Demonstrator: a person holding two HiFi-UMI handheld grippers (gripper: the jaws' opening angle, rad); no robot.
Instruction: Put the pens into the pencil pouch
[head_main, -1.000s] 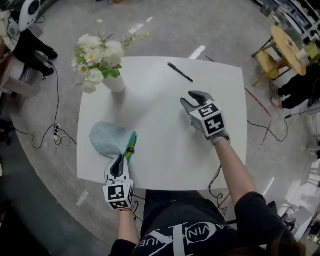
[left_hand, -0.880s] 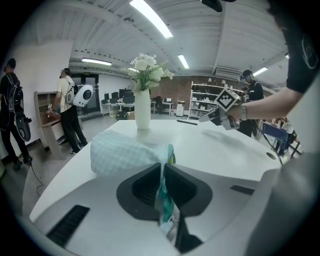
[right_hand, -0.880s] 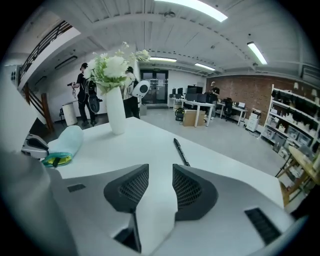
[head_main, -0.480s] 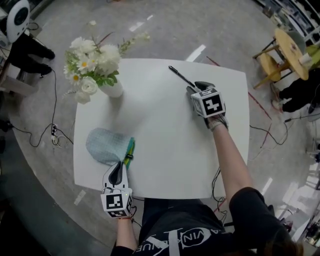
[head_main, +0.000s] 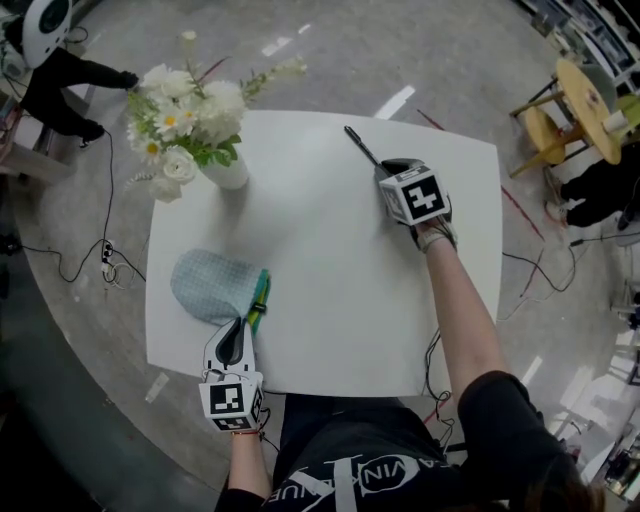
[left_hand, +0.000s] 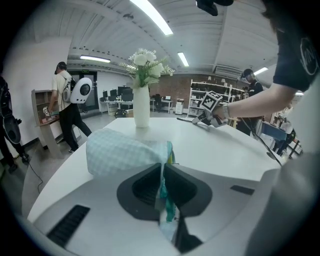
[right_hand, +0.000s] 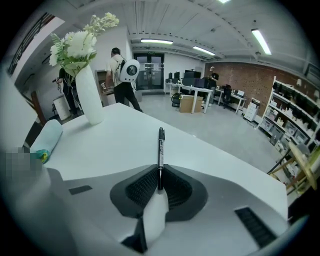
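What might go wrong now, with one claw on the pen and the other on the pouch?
The right gripper has just closed on the pen near one end, so it might tilt or slip when lifted. The left gripper pinches only the edge of the pouch; its mouth may stay too closed.

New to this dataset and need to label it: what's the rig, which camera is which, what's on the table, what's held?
No robot: a person holds a claw tool in each hand; the marker cubes are part of them. The top-down picture comes from a camera on the person's head. The other two come from cameras riding on each claw, looking along its jaws. On the white table are a pale blue pouch, a black pen and a vase of flowers. The left claw is shut on the pouch's edge, by its green strip. The right claw has just been closing its jaws, and they now pinch the pen's near end.
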